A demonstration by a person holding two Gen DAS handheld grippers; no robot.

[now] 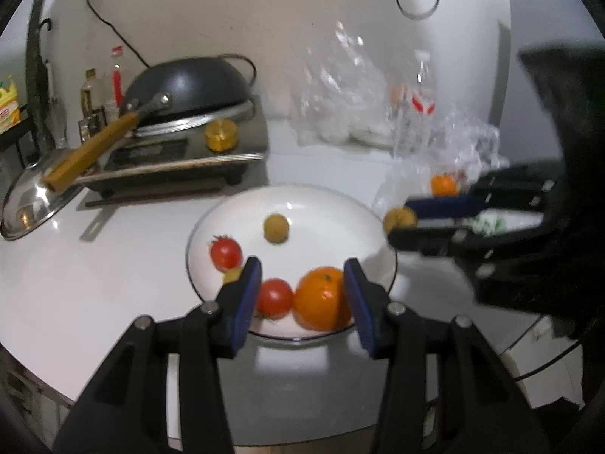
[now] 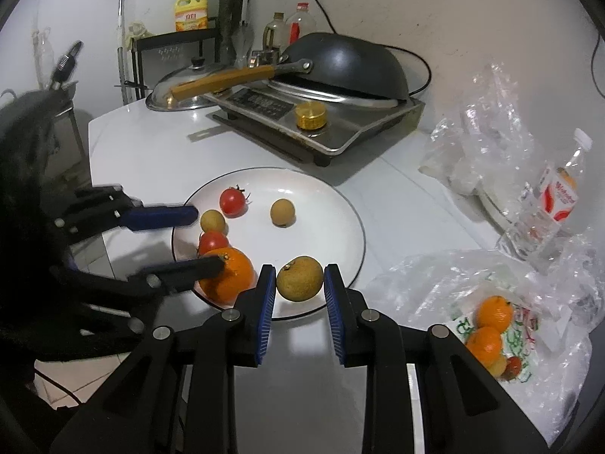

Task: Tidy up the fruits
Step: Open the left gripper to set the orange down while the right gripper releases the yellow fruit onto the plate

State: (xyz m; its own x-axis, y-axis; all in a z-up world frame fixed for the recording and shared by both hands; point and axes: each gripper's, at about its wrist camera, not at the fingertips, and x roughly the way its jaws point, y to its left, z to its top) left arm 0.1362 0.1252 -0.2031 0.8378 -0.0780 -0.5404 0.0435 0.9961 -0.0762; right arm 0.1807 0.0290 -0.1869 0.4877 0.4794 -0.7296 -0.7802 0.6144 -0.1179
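The white plate [image 2: 332, 204] on the worktop [image 2: 151, 140] carries five loose fruits: one orange [image 2: 232, 276], two red tomatoes, the far tomatoes one [image 2: 232, 201] and the near one [image 2: 213, 241], and two small brown longans [image 2: 282, 212] and [image 2: 212, 221].

A sixth fruit, a larger brown longan [image 2: 300, 278], is gripped in the right claw [image 2: 298, 295]. The blue pads are drawn in narrow against its two sides. This fruit sits over the near rim of the plate.

The left claw [image 1: 302, 287] stands partly apart with nothing pressed between its pads. In its own view the near tomato [image 1: 274, 298] and the orange [image 1: 321, 299] lie between and beyond the fingertips, below them on the plate. In the right wrist view, one of its fingers overlaps the orange; contact cannot be confirmed.

The clear plastic bag [image 2: 491, 302] right of the plate holds at least two more oranges [image 2: 493, 312], [image 2: 483, 344], plus smaller fruits whose number cannot be made out through the film.

In the left wrist view the frame is motion-blurred. One longan is mostly hidden behind the left finger [image 1: 245, 295]. A dark sleeve [image 1: 559, 227] cuts off the right side.

Behind the plate: one upturned wok [image 2: 351, 68] on one stove [image 2: 321, 125], and one steel lid [image 2: 181, 94].
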